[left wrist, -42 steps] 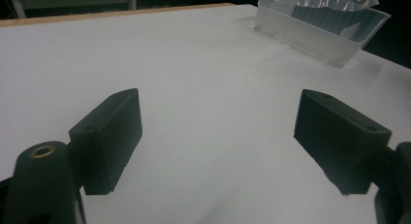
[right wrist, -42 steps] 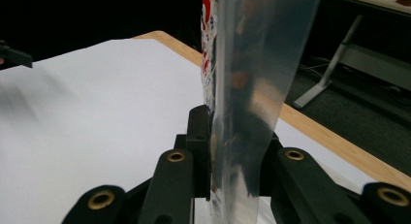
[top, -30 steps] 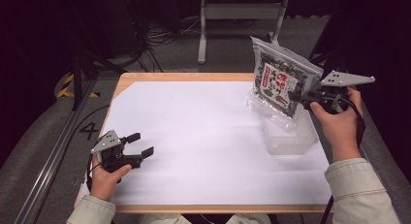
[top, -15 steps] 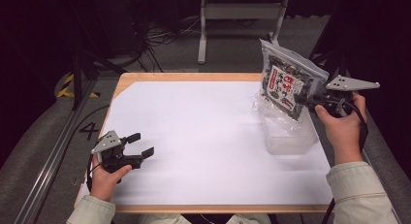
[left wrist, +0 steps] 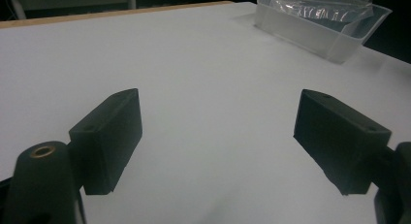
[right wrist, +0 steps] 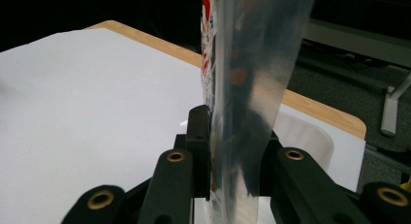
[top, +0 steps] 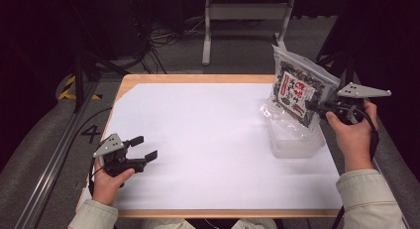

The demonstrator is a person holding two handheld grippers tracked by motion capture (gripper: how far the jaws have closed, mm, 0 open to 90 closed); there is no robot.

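Item: snack bag [top: 298, 90], clear plastic with a printed red, white and dark label. Held upright in the air over the right side of the desk [top: 198, 140], above the clear plastic tub [top: 294, 142]; its lower edge hangs near the tub's rim, and whether it touches cannot be told. In the right gripper view the bag [right wrist: 247, 78] stands edge-on between the two black jaws, which press on it from both sides.

Item: right claw [top: 317, 106]. Closed on the snack bag, gripping it at its right edge; grey three-cornered plate on top, hand and pale sleeve behind it.

Item: left claw [top: 143, 148]. Jaws spread wide, nothing between them. Sits low at the near left part of the desk, well apart from bag and tub. In the left gripper view the claw [left wrist: 218, 136] faces bare white surface.

Item: clear plastic tub, rectangular, translucent, on the desk's right side near the edge. In the left gripper view the tub [left wrist: 315, 35] holds crinkled clear packaging.

Item: desk, wooden rim, white covering over the top.
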